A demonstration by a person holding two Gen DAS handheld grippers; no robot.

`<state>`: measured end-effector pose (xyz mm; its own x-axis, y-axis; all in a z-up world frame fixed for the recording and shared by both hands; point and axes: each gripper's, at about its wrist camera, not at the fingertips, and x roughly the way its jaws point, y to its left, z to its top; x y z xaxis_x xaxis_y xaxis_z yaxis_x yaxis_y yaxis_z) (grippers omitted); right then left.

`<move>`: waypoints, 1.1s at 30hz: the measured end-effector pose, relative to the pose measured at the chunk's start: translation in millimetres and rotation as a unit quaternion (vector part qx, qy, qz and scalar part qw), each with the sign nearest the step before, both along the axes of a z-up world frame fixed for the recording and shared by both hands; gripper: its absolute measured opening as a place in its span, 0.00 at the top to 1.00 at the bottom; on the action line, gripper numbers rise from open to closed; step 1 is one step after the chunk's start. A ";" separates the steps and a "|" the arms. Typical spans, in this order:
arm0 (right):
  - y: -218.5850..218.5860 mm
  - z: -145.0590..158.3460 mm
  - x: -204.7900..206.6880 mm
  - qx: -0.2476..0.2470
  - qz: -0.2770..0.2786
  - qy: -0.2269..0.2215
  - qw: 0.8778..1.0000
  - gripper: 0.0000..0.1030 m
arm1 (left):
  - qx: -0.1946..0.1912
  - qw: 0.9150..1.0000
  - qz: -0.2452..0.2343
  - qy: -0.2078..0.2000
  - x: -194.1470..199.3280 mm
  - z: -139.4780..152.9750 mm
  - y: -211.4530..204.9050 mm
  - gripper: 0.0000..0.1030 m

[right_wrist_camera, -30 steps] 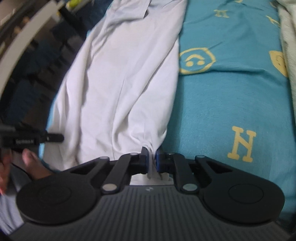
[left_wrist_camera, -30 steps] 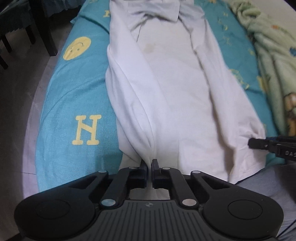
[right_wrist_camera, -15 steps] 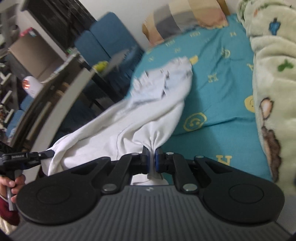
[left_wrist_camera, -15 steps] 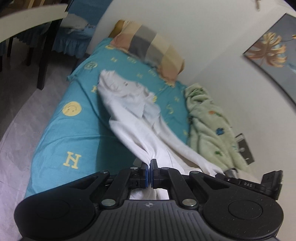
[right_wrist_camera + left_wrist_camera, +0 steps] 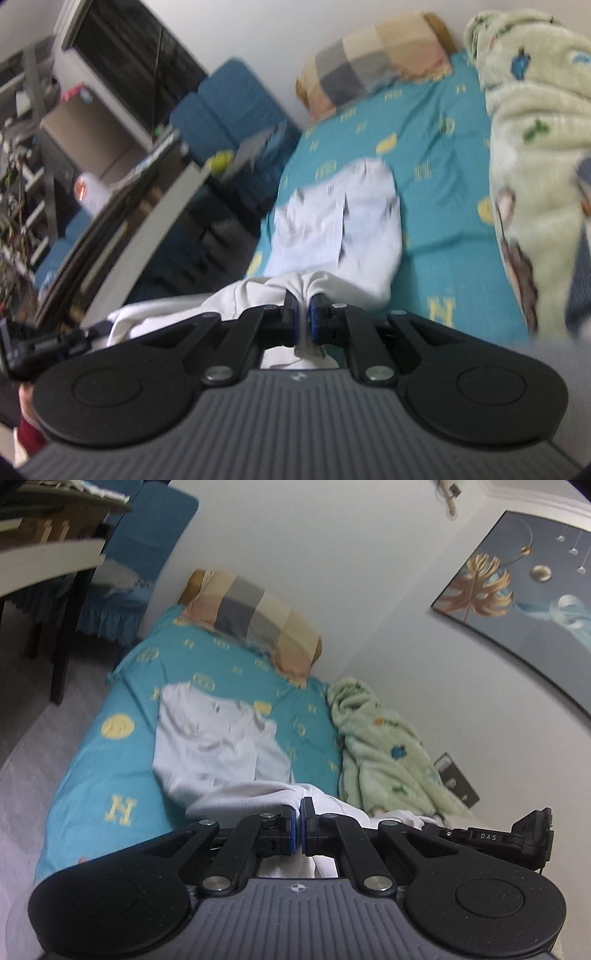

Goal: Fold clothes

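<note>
**Left wrist view: hem of the shirt lifted, bottom-to-top fold in progress**

Left wrist view shows the left gripper (image 5: 298, 821) with its fingers (image 5: 291, 825) almost fully closed, and a bunch of white cloth is pinched between the blue pads. This cloth belongs to the white shirt (image 5: 214, 746), which lies in the middle of the frame on the bed (image 5: 92, 775) with the teal sheet. The far part of the shirt, with the collar, rests flat on the sheet; the near part rises from the bed toward the fingers. At the lower right of this frame the right gripper (image 5: 498, 836) is seen from the side.

In the right wrist view the right gripper (image 5: 303, 321) is also nearly closed, and it holds a gathered corner of the same shirt (image 5: 332, 229) at the centre of the frame. A green blanket (image 5: 535, 110) lies at the right side and a checked pillow (image 5: 373, 62) at the top.

I judge that the step in hand is the lengthwise fold: both hem corners are raised and the lower half hangs between the 2 grippers. The next move probably calls for carrying both corners forward together, at equal height, toward the collar, then lowering them so the hem lands square on the shoulders before the fingers open. Uneven travel of the 2 hands could give a skewed fold.
</note>
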<state>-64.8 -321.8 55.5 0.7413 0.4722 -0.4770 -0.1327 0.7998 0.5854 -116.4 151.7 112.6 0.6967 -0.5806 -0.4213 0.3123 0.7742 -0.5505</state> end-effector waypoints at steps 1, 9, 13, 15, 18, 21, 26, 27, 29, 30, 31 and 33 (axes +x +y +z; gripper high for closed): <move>1.4 2.3 11.3 -0.002 -0.008 -0.010 1.000 0.91 | -0.001 1.000 0.006 -0.009 12.6 1.8 -1.1 0.98; 25.7 -4.4 112.4 -0.066 -0.039 -0.079 0.994 0.91 | 0.018 0.996 0.070 -0.051 137.8 -15.0 -16.5 0.98; 37.6 -31.4 157.4 -0.095 -0.044 -0.094 0.990 0.91 | 0.019 0.995 0.098 -0.030 202.0 -49.2 -18.8 0.98; 41.7 -47.9 179.3 -0.107 -0.044 -0.082 0.990 0.91 | 0.031 0.994 0.106 -0.018 227.4 -68.7 -21.0 0.98; 47.8 -71.7 206.7 -0.131 -0.040 -0.070 0.988 0.90 | 0.066 0.992 0.111 -0.007 260.0 -97.3 -27.9 0.97; 50.8 -101.1 231.5 -0.146 -0.038 -0.047 0.987 0.90 | 0.102 0.989 0.107 0.012 289.1 -129.1 -35.9 0.97; 52.1 -142.2 262.1 -0.169 -0.028 -0.010 0.985 0.90 | 0.135 0.984 0.103 0.049 329.0 -178.0 -45.9 0.97; 52.5 -147.5 266.6 -0.174 -0.025 -0.006 0.984 0.90 | 0.139 0.983 0.104 0.054 335.0 -185.5 -47.2 0.97; 52.8 -151.7 268.6 -0.174 -0.021 -0.004 0.985 0.89 | 0.145 0.982 0.106 0.064 343.7 -198.8 -48.5 0.97; 52.9 -153.3 269.0 -0.173 -0.020 -0.004 0.985 0.89 | 0.146 0.981 0.107 0.071 345.8 -203.6 -48.4 0.97; 52.9 -153.0 268.8 -0.171 -0.019 -0.004 0.985 0.89 | 0.147 0.981 0.106 0.073 346.3 -205.2 -48.5 0.97; 52.5 -151.1 269.2 -0.167 -0.019 -0.004 0.986 0.87 | 0.146 0.981 0.105 0.073 344.9 -204.7 -48.4 0.96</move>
<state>204.3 -269.3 -95.6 0.7600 0.2610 -0.5952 -0.1026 0.9525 0.2866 228.5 103.3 -92.1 0.7078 -0.2707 -0.6525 0.0640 0.9444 -0.3224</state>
